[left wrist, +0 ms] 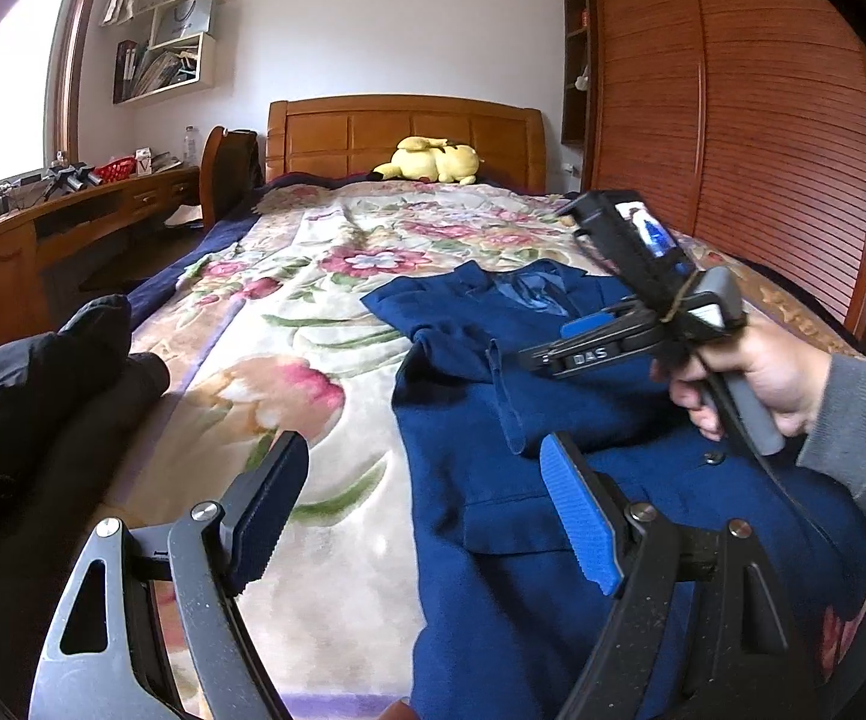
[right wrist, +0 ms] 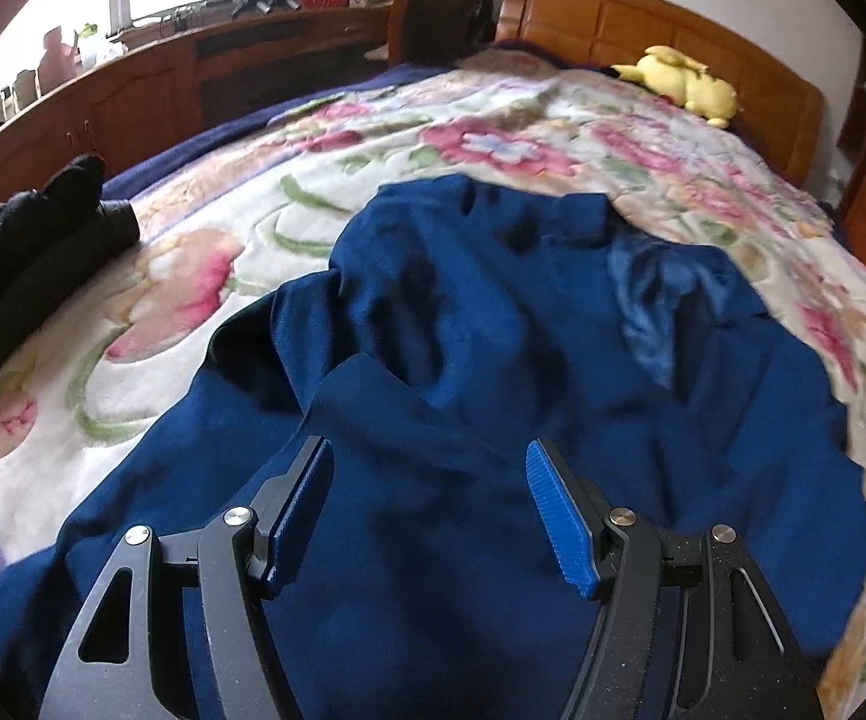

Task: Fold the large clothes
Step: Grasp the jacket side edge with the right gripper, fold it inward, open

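the near hem of the blue jacket (right wrist: 493, 330) runs out of the bottom of both views, and the right wrist view is blurred. the jacket lies flat on the floral blanket (left wrist: 288, 312), collar toward the wooden headboard (left wrist: 402, 132). the left gripper (left wrist: 426, 510) hangs wide and empty over the jacket's left edge; the right gripper (right wrist: 429, 510), held in a hand (left wrist: 757, 372), stands wide with nothing pinched, above the jacket's front. dark clothes (left wrist: 42, 396) pile at the bed's left edge. a yellow plush toy (left wrist: 433, 162) sits by the headboard, with bare blanket between.
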A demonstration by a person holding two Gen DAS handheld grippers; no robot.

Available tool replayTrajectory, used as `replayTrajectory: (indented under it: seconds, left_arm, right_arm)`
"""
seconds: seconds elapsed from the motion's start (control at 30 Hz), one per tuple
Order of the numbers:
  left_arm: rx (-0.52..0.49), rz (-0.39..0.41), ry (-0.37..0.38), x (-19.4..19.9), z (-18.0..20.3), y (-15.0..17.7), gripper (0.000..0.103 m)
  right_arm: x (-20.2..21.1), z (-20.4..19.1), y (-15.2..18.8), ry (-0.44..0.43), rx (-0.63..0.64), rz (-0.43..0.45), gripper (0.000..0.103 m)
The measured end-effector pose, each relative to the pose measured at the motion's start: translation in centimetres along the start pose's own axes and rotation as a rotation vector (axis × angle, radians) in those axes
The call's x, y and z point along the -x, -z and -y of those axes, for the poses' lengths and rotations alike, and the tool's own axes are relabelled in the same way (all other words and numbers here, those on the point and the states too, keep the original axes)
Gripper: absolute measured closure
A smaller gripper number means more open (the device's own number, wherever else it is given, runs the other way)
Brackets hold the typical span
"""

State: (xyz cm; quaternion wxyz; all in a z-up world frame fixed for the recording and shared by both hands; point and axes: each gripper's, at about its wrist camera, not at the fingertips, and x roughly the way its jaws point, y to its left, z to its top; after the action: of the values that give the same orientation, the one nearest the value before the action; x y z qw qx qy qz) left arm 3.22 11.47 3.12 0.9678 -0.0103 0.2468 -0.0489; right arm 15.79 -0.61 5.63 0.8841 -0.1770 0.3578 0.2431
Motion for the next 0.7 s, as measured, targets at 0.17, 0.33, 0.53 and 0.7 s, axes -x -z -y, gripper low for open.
replayTrajectory:
  seconds: [0.17,0.33,0.53,0.7]
  left_arm:
    - [0.007,-0.015,0.002,-0.4,-0.3,0.2,0.022]
    - [0.006,-0.019,0.002,-0.4,-0.3,0.3,0.022]
    - [0.005,-0.017,0.000,-0.4,-0.3,0.2,0.022]
    - [0.016,-0.013,-0.003,-0.4,-0.5,0.1,0.022]
  right_arm:
    - [-3.0,-0.3,-1.5,-0.031,0.004,-0.071,0.034]
    - [-3.8,-0.9,-0.9,-0.061,0.063,-0.077,0.066]
    - [0.8,-0.4,-1.4,-0.004,0.126,0.023,0.098]
    - [7.6,1.5,-4.8,0.138,0.064,0.249,0.099]
